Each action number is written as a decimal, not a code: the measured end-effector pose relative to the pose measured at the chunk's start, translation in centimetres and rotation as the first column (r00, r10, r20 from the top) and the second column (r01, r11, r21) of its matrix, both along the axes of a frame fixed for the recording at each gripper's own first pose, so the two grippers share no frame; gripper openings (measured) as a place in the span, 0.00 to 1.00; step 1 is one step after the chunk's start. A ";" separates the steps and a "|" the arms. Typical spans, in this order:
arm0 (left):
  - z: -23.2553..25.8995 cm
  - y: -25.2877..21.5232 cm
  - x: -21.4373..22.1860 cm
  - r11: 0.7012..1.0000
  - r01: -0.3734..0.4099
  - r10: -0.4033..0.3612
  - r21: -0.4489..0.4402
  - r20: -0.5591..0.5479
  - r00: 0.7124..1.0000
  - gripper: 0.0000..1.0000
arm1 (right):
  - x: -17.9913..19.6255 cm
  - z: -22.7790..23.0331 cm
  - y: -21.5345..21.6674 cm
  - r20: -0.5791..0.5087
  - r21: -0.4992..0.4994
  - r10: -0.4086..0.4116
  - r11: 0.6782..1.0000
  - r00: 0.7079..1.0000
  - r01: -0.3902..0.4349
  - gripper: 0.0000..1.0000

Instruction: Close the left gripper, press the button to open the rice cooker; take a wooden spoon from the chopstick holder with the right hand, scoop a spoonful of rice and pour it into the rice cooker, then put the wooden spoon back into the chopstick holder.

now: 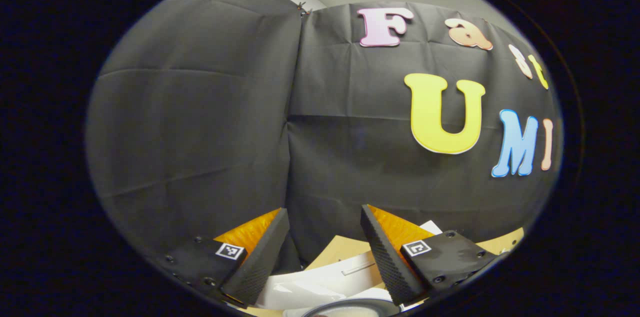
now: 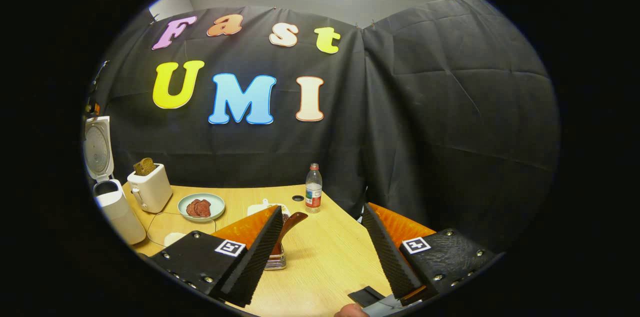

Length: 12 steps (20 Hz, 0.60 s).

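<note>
Rice cooker [image 2: 107, 192] stands lid-up, far beyond the chopstick holder [image 2: 275, 257]; wooden spoon [image 2: 289, 227] sits inside it. Both tongs, left [image 1: 325, 252] and right [image 2: 325, 252], gape empty. Next, likely: right tongs grab the spoon.

chopstick holder [image 2: 276, 257]: half hidden by tongs | rice cooker [image 1: 320, 287]: cut off

From the left gripper view we face the wall closely; the right gripper view overlooks the surface [image 2: 330, 252], sharing the cooker [image 2: 112, 202].
</note>
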<state>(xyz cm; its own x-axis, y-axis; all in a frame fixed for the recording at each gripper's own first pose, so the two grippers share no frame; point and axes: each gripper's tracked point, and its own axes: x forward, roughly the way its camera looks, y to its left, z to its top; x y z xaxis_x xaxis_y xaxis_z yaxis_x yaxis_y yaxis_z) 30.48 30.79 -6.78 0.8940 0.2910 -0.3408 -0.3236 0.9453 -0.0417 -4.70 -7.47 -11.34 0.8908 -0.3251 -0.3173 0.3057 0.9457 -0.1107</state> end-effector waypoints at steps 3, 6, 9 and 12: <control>-0.6 -0.6 -0.3 1.000 0.007 -0.006 0.030 -0.026 1.000 0.97 | 0.8 0.5 0.3 0.008 -0.012 0.030 0.999 1.000 -0.030 0.98; -0.4 -1.3 -1.2 1.000 0.008 -0.007 0.022 -0.034 0.999 0.96 | 1.9 0.8 0.5 0.014 -0.030 0.070 0.997 0.997 -0.070 0.98; 0.0 -2.5 -2.5 0.999 0.005 -0.004 0.035 -0.019 1.000 0.97 | 3.2 1.2 1.1 0.028 -0.023 0.121 0.992 0.992 -0.120 0.98; 0.5 -4.1 -4.0 0.999 0.026 -0.026 0.033 -0.005 1.000 0.97 | 4.6 1.5 1.3 0.041 -0.012 0.160 0.987 0.986 -0.159 0.98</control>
<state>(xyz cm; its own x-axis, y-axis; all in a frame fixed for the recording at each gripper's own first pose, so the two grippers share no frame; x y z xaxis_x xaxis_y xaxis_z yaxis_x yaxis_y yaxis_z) 26.45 26.73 -6.24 0.8998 0.2788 -0.3357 -0.2989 0.9542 -0.0088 -0.11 -6.21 -9.89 0.9440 -0.1803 -0.2765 0.1555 0.9818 -0.1091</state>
